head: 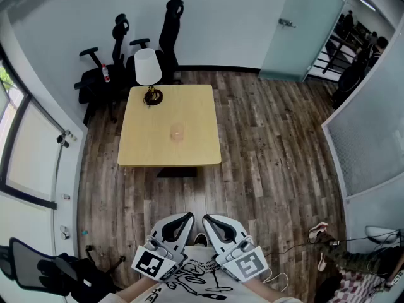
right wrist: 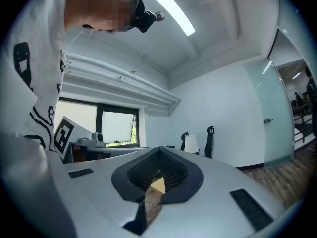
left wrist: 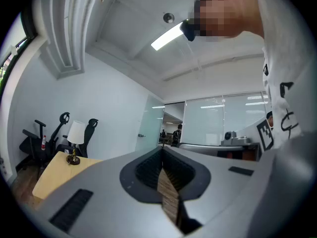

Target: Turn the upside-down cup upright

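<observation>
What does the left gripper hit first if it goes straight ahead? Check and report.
Likely nothing near: the left gripper, shut and level, aims right of the table and cup, toward the distant glass door. Depth is unclear.

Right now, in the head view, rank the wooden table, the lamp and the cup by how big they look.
1. wooden table: largest by far.
2. lamp: clearly in between, though its shade sits nearer the camera.
3. cup: smallest, near the table's middle.
</observation>
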A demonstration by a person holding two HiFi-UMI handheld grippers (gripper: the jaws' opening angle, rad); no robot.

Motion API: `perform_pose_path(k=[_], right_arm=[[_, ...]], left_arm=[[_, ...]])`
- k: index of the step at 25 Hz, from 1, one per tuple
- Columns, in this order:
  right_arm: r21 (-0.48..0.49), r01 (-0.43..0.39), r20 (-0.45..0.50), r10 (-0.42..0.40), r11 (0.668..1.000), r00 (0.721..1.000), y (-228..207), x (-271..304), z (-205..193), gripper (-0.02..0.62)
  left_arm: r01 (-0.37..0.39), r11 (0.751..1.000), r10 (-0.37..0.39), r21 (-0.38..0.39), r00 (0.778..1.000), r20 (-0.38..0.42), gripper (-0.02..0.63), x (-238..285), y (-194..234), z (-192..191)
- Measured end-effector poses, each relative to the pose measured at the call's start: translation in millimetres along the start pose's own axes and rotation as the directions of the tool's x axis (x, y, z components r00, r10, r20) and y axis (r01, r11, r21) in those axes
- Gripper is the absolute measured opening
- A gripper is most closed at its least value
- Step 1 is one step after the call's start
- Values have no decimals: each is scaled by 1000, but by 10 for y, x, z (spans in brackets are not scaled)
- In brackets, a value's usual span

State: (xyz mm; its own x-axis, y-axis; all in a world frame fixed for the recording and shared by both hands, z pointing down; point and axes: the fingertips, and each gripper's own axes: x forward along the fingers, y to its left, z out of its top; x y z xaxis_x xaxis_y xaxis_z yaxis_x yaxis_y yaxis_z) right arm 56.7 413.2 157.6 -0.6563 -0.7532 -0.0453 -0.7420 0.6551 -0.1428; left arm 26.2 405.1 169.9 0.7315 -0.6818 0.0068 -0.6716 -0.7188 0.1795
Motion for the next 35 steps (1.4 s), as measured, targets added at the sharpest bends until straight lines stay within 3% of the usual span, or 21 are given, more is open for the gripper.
perform_pose_path(k=[5,22,28,35], right_arm=[[-38,16,12,-15,999,1000,-108,-25,56,23],[13,-61,4,61,998,998,-232,-68,-38,25],[24,-88,-68,90,996,994,-442,301,-307,25],[-2,-73,-64,73,997,995,-832,1299,-268,25]], left_arm=[[31,999,-31,-9,999,30,9,156,-39,46],[-17,999,18,-49,1000,20,9,274,-73,-86],[-54,998,54,-16,998,30,9,473,450,-116],[-29,999,30,-30,999,36,9,890,1412,78]])
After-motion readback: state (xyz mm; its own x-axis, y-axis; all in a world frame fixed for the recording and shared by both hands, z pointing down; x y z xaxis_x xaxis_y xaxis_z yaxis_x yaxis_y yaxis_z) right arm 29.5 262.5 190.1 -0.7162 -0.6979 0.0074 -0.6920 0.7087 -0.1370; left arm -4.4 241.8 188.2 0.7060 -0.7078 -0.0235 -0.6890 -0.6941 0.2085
